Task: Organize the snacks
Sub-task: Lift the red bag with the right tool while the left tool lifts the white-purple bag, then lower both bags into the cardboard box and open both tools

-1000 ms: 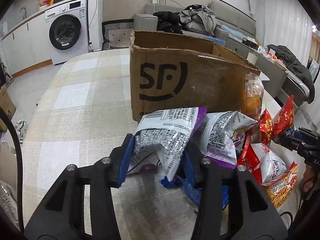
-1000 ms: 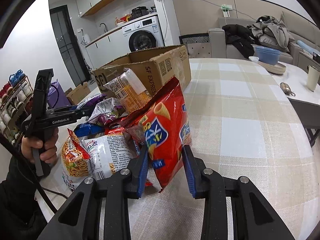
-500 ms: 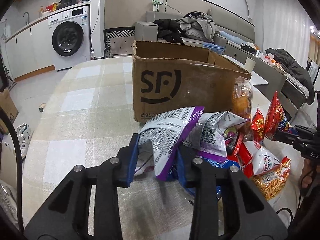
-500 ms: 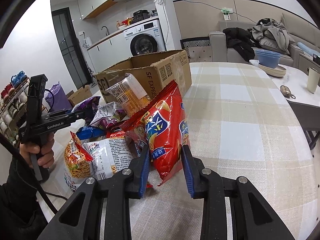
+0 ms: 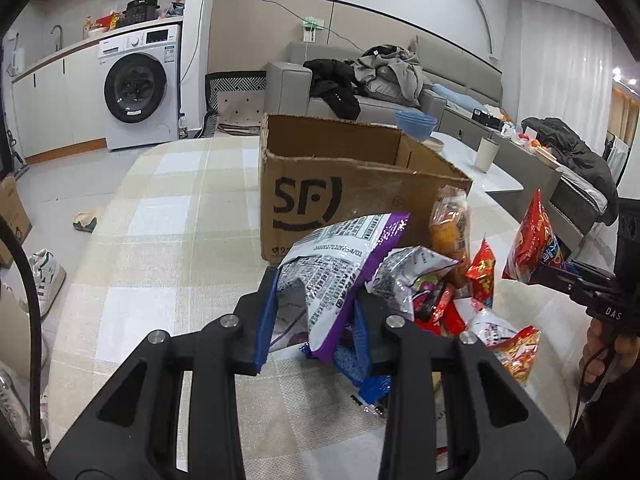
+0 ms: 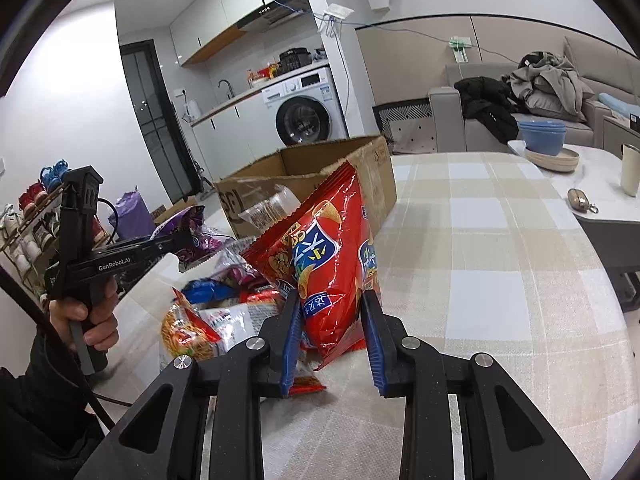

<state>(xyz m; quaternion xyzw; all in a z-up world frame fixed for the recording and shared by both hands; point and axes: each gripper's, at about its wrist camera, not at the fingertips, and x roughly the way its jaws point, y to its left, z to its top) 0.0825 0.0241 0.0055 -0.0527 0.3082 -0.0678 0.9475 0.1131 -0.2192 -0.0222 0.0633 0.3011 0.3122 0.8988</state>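
- Cardboard box (image 5: pixel 360 196), printed "SF", stands at the far side of the checked worktop (image 5: pixel 160 248).
- Left gripper (image 5: pixel 316 320): jaws clenched on a purple-edged silver bag (image 5: pixel 336 264) (small print unreadable).
- Right gripper (image 6: pixel 332 332): jaws grasping a red chip bag (image 6: pixel 328 264) near the box.

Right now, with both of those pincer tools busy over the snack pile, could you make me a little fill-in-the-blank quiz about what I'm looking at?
1. The left gripper is shut on a snack bag with a ____ edge.
2. The right gripper is shut on a ____ chip bag.
3. Behind the snack pile stands an open cardboard box printed with the letters ____.
4. The appliance against the far wall is a ____ machine.

Missing words: purple; red; SF; washing
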